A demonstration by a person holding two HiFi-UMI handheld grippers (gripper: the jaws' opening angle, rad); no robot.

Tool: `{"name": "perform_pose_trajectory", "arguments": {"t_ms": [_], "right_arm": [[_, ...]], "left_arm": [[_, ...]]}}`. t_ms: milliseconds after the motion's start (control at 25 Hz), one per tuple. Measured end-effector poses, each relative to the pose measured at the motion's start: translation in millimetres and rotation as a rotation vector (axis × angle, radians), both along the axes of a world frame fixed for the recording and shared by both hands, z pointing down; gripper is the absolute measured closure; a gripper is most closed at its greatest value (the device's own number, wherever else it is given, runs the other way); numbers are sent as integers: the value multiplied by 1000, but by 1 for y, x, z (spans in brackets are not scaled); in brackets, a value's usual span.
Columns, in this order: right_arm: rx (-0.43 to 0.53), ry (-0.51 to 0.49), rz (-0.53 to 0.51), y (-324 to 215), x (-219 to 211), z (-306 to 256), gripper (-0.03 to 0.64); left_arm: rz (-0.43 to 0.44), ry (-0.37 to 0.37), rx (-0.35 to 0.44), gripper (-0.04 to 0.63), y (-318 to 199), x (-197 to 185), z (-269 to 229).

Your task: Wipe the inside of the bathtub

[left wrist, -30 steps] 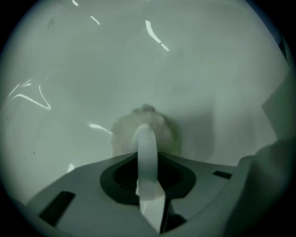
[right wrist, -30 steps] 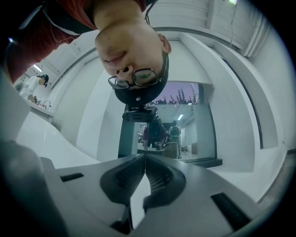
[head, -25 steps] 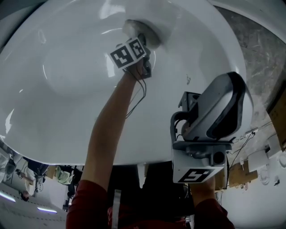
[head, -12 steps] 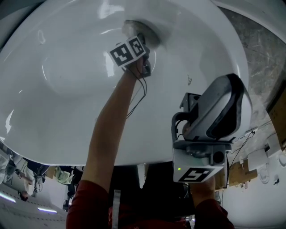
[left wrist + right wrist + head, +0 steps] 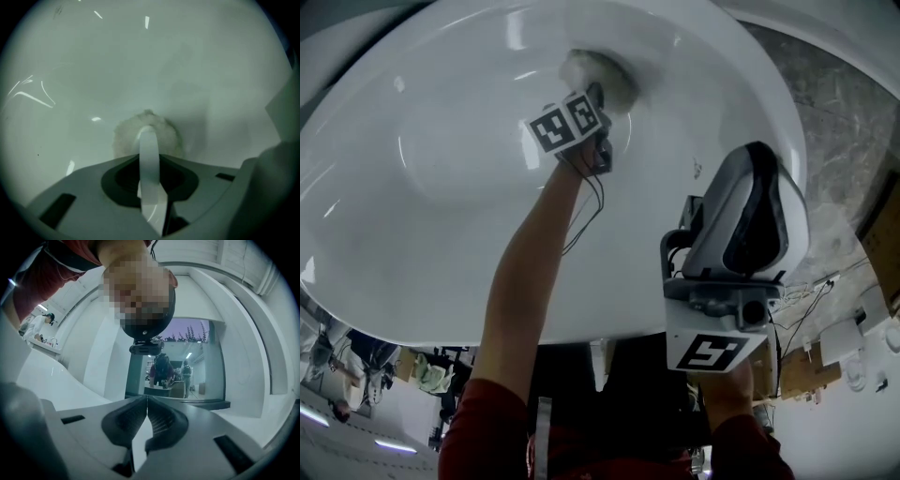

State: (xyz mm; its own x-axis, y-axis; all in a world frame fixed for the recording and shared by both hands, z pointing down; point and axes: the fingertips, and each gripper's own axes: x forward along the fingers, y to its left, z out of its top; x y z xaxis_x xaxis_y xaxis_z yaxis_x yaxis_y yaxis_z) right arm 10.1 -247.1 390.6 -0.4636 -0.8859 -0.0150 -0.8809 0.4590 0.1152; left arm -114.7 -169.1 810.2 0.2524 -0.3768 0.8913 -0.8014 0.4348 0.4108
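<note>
White bathtub (image 5: pixel 422 216), mid-wipe.
Left tongs (image 5: pixel 149 154) grip the fluffy pad (image 5: pixel 123 138); right tongs (image 5: pixel 146 409) closed, empty. Pad could slip loose against the slick bathtub.

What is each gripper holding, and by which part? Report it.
The left gripper pinches a fluffy white round wiping pad by its near side, against the white bathtub. The right gripper is shut, holding nothing.

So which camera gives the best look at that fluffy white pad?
The left gripper view: the pad sits close, clamped in the left gripper. The head view shows it small, pressed on the bathtub. The right gripper view misses it.
</note>
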Motion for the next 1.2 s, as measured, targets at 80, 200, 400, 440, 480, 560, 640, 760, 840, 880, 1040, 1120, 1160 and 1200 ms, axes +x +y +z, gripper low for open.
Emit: {"name": "perform_pose_trajectory", "arguments": {"t_ms": [80, 200, 400, 440, 480, 560, 640, 760, 840, 880, 1040, 1120, 1160, 1200], "right_arm": [[10, 3, 0, 0, -6, -10, 604], [24, 4, 1, 4, -15, -30, 604], [59, -11, -6, 13, -28, -78, 604], [67, -15, -9, 16, -31, -89, 604], [71, -20, -11, 20, -35, -100, 604], [72, -33, -18, 30, -42, -121, 604], [70, -34, -28, 39, -49, -139, 604], [69, -31, -25, 51, -54, -171, 604], [71, -26, -20, 59, -58, -195, 604], [73, -23, -20, 63, -61, -209, 604], [93, -9, -20, 82, -74, -266, 604], [94, -19, -12, 92, -78, -291, 604], [90, -26, -8, 98, -80, -302, 604], [87, -31, -4, 104, -82, -312, 604]], "left_arm": [[17, -4, 21, 505, -3, -5, -14], [30, -18, 52, 505, -5, -14, -41], [25, -42, 127, 505, -13, -29, -102], [18, -46, 147, 506, -16, -34, -118], [9, -49, 167, 505, -17, -39, -134], [-16, -42, 208, 505, -17, -49, -169], [-56, -16, 243, 506, -15, -56, -206], [-50, -21, 288, 505, -7, -61, -267], [-16, -40, 312, 506, 0, -64, -307], [-6, -45, 327, 505, 4, -67, -328], [21, -75, 434, 505, 18, -83, -420], [28, -88, 492, 505, 27, -89, -465], [31, -97, 518, 505, 33, -92, -486], [37, -109, 543, 505, 39, -95, -507]]}}
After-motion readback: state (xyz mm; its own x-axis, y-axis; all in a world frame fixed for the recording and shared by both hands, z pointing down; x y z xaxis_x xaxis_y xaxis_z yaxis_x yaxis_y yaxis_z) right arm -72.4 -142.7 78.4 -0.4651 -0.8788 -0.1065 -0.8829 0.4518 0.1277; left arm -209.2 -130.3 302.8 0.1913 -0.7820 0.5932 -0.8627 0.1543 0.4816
